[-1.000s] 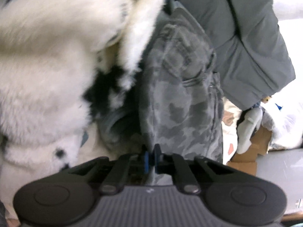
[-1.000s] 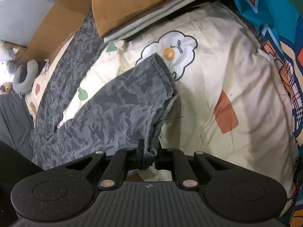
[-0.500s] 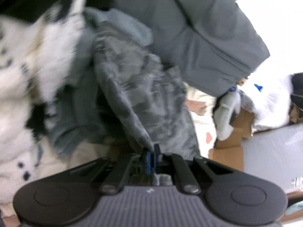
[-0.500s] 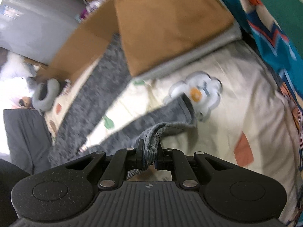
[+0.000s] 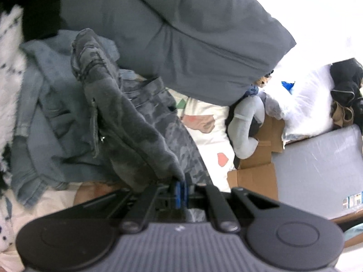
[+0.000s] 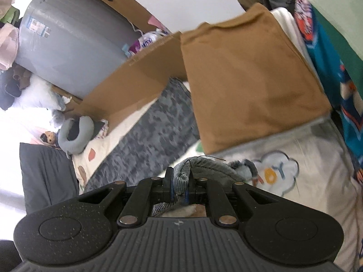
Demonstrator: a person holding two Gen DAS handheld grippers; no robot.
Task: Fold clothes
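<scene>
Both grippers higher than a second ago; camo trousers (image 5: 127,113) now lifted off the patterned bed sheet (image 6: 317,181). Left gripper (image 5: 180,187): blue pads pressed together on a trouser edge. Right gripper (image 6: 179,189): fingers pinching the bunched hem. Trouser leg runs toward the cardboard box (image 6: 127,86) at the bed's far edge; box contents not visible.

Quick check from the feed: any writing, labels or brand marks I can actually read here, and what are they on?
"OY": orange and blue letters inside the cloud print on the cream bedsheet; it may be part of a longer word.
Stickers on the grey suitcase: too blurred to read.
Purple-printed package behind the cardboard box: blurred, unreadable.
Small emblem on each tool's body: a mark, no text.
</scene>
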